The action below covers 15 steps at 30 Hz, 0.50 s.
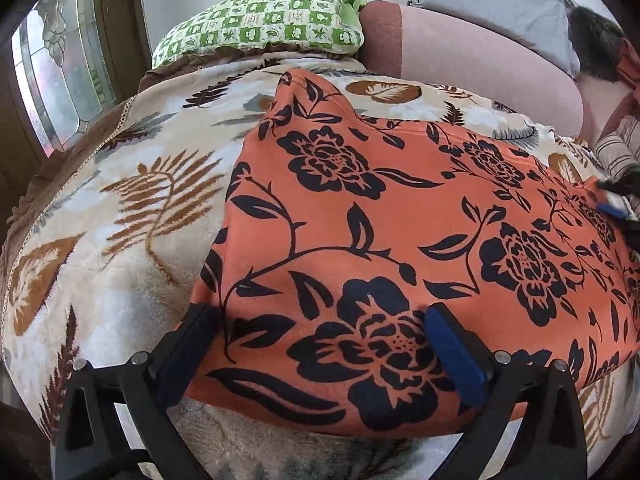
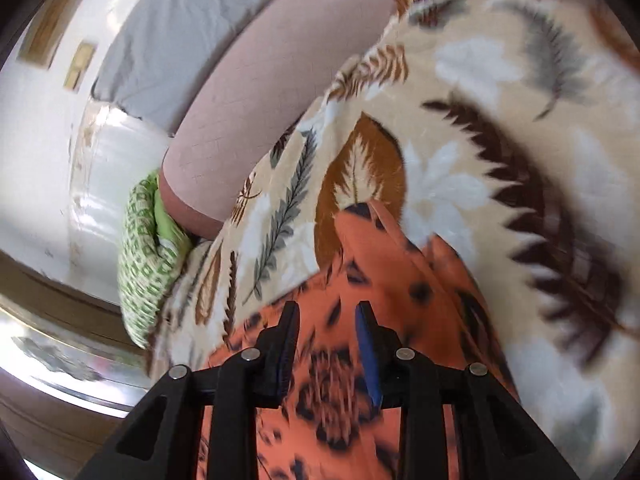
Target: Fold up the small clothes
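Note:
An orange garment with a black flower print (image 1: pixel 400 240) lies spread flat on a cream leaf-patterned blanket (image 1: pixel 120 208). My left gripper (image 1: pixel 320 316) is open wide, its fingers straddling the garment's near left corner, low over the cloth. My right gripper (image 2: pixel 326 312) is open and empty, hovering over the garment (image 2: pixel 380 280) near a raised folded edge; this view is blurred. The right gripper also shows in the left wrist view (image 1: pixel 618 200) at the garment's far right edge.
A green checked pillow (image 1: pixel 264 20) lies at the bed's far end beside a pink bolster (image 1: pixel 480 64) and a grey pillow (image 1: pixel 500 4). A patterned glass window (image 1: pixel 52 64) is on the left. Striped cloth (image 1: pixel 618 144) lies at the right.

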Each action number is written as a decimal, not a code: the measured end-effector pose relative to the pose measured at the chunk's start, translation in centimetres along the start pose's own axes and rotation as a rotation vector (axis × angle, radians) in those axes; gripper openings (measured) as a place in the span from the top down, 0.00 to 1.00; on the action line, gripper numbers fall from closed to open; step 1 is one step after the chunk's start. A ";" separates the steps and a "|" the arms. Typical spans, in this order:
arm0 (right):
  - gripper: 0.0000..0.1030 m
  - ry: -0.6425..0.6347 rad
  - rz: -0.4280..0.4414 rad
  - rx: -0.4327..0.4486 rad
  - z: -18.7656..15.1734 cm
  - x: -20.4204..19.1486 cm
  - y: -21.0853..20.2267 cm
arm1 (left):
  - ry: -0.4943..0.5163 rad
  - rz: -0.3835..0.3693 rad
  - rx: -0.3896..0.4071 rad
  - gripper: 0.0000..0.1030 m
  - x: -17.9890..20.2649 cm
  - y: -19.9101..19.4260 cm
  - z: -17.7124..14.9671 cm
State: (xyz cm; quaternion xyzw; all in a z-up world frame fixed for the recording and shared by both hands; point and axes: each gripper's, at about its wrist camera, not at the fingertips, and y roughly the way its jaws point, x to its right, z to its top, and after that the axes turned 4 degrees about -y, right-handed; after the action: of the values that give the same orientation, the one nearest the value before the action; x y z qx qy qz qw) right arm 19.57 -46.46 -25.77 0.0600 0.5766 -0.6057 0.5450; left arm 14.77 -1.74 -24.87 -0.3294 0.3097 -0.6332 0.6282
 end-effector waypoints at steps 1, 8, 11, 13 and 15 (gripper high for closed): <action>0.69 0.021 -0.021 -0.029 0.6 0.9 1.5 | -0.003 -0.008 -0.003 0.00 -0.1 0.0 0.0; 0.68 -0.007 -0.114 0.069 0.6 -0.8 1.9 | -0.003 0.014 -0.006 0.00 0.2 -0.3 0.0; 0.68 -0.157 0.037 0.010 -1.6 -6.1 2.5 | -0.005 0.014 -0.007 0.00 0.2 -0.5 -0.1; 0.68 -0.235 0.151 -0.050 -3.4 -9.2 3.1 | -0.001 -0.004 -0.012 0.00 0.0 -0.7 -0.2; 0.68 -0.319 0.257 -0.155 -6.2 -13.1 5.0 | 0.014 -0.025 -0.016 0.00 -0.2 -0.8 -0.3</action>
State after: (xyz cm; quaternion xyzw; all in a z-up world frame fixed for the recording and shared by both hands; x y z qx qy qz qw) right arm 25.00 -32.72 -21.76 -0.0056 0.5157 -0.4868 0.7050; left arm 14.03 -1.53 -24.37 -0.3339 0.3149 -0.6407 0.6156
